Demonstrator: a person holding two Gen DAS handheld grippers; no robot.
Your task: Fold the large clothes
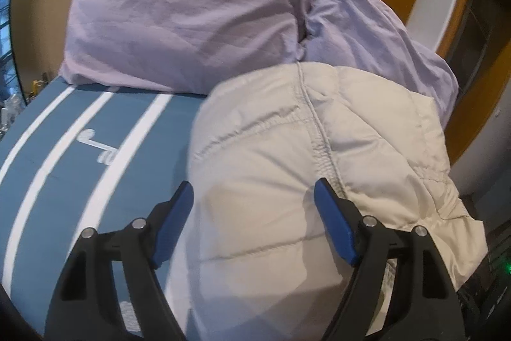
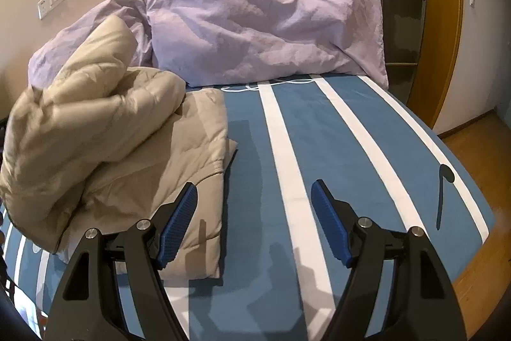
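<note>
A: Left wrist view, left side first. Blue bed cover [image 1: 48,130] with white stripes. Lilac pillow [image 1: 185,21] at the head of the bed, second lilac pillow [image 1: 377,43] leaning to its right.

B: And the jacket?

A: Cream quilted jacket [image 1: 281,168], bunched up, filling centre and right of that view, just below the pillows. Left hand-held gripper [image 1: 254,197] over it, jaws apart, nothing pinched; right blue pad [image 1: 332,219] close to the padding, contact not clear. Picture a little blurred.

B: Right wrist view?

A: Same jacket [image 2: 105,130] heaped at the left side of the bed [image 2: 361,149], upper part puffed and crumpled, lower part lying flat on the cover. Pillow [image 2: 262,21] behind. Right hand-held gripper [image 2: 254,197] wide open, empty; left pad [image 2: 179,222] above the jacket's flat edge, right pad [image 2: 332,222] above bare striped cover. Wooden floor [image 2: 472,155] at far right.
</note>
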